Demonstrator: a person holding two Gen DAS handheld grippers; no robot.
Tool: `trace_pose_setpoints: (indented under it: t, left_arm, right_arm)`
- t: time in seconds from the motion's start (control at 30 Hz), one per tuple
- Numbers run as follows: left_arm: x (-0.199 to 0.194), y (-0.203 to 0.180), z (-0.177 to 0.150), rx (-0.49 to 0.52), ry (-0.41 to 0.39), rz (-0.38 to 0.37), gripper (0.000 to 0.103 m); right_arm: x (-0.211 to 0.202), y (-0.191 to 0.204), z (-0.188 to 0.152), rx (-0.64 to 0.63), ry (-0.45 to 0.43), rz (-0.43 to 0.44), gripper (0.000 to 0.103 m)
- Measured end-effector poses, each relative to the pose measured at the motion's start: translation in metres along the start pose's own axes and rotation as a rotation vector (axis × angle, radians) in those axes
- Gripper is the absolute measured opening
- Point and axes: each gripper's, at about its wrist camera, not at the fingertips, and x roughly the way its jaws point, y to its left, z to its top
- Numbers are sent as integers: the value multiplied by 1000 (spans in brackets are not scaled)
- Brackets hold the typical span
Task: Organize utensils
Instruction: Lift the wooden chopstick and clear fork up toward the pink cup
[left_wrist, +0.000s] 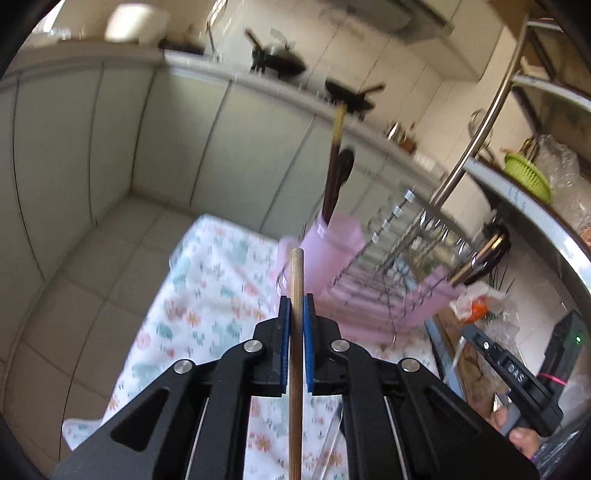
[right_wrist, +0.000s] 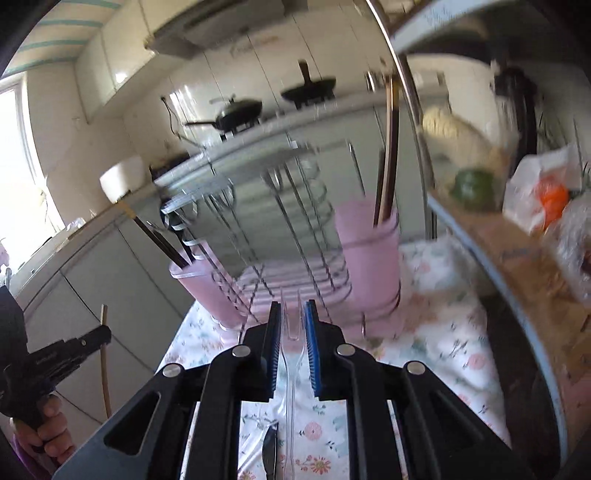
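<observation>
My left tongs (left_wrist: 296, 325) were clamped on a wooden chopstick (left_wrist: 296, 295), its long axis running straight up the middle of the left wrist view, the tip just short of the pink cup (left_wrist: 332, 251) that stood above and slightly right of it. That cup already held dark chopsticks (left_wrist: 334, 173) standing nearly upright, so I judged my stick had to go forward and tip down into its mouth.

My right tongs (right_wrist: 294, 325) were closed on a clear plastic fork (right_wrist: 291, 332), prongs pointing up the frame toward the wire dish rack (right_wrist: 295, 221). In that view one pink cup (right_wrist: 371, 258) sat right of centre and the other pink cup (right_wrist: 207, 288) left of centre; neither lay dead ahead of the fork. The left tongs looked nearer their cup.

Both tools tilted gently downward above the flowered cloth (left_wrist: 207, 266) on the bench. A dark utensil (right_wrist: 269, 450) lay on the cloth, low in the right wrist view.
</observation>
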Motion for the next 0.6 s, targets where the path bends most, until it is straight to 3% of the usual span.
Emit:
trace_pose_setpoints:
  t: [0.27, 0.43, 0.6]
  left_arm:
    - [-24, -9, -1, 18, -292, 11, 6]
    - [-4, -12, -9, 71, -374, 64, 6]
    - [21, -13, -16, 110, -384, 81, 6]
  right_arm:
    - [-40, 19, 1, -85, -152, -3, 13]
    - [-44, 13, -5, -88, -186, -14, 13]
    - [-38, 2, -12, -96, -189, -57, 13]
